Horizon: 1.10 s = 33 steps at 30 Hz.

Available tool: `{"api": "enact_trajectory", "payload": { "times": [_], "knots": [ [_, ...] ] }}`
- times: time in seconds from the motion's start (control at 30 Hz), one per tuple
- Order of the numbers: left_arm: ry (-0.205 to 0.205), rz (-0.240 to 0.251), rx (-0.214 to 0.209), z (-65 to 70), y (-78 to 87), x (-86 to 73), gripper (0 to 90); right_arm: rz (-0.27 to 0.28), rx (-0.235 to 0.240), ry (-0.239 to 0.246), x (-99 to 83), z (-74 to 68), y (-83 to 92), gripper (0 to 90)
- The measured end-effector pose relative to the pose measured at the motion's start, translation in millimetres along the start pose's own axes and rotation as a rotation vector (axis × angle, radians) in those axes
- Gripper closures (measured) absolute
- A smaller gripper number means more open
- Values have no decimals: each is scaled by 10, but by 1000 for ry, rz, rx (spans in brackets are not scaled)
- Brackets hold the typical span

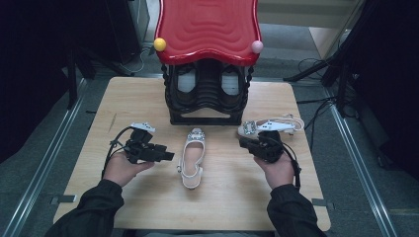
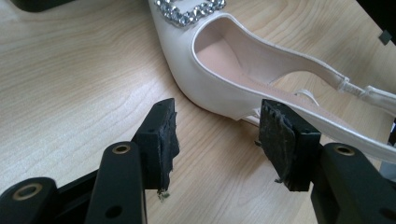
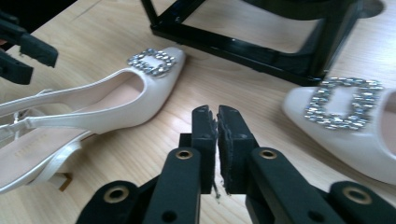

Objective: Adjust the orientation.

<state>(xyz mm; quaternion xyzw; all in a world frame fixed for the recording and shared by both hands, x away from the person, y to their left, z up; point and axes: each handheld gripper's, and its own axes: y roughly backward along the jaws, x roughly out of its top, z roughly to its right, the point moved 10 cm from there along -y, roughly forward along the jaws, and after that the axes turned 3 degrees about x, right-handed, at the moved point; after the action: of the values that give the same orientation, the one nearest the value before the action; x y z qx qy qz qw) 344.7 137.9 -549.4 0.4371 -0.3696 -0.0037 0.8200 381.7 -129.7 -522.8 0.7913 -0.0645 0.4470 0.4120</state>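
The left gripper (image 1: 167, 156) is hovering wide open and empty beside the white slingback shoe with a rhinestone buckle (image 1: 191, 157) lying mid-table; the right gripper (image 3: 217, 122) is pinched closed, empty. Grabbing the thin strap is probably risking a slip.

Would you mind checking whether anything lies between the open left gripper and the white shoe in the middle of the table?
Nothing visible does. The left gripper stands open with only bare table between its jaws and the white shoe, which lies just ahead of them, untouched.
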Motion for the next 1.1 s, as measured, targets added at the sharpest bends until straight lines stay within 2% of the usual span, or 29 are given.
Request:
{"api": "enact_trajectory", "payload": {
  "times": [0.23,0.4,0.57,0.77,1.1],
  "knots": [
    [-13,-4,1,3,-13,29,469,20,-68,-14,19,282,164,900],
    [-16,-8,1,11,-35,40,469,36,-125,-55,3,596,300,900],
    [-23,-12,2,15,-44,39,469,38,-166,-81,-21,848,369,900],
    [-29,-8,2,33,-33,24,469,37,-201,-89,5,1048,410,900],
    [-35,-16,7,61,-5,-47,468,35,-238,-100,64,1269,365,900]
  ]
}}
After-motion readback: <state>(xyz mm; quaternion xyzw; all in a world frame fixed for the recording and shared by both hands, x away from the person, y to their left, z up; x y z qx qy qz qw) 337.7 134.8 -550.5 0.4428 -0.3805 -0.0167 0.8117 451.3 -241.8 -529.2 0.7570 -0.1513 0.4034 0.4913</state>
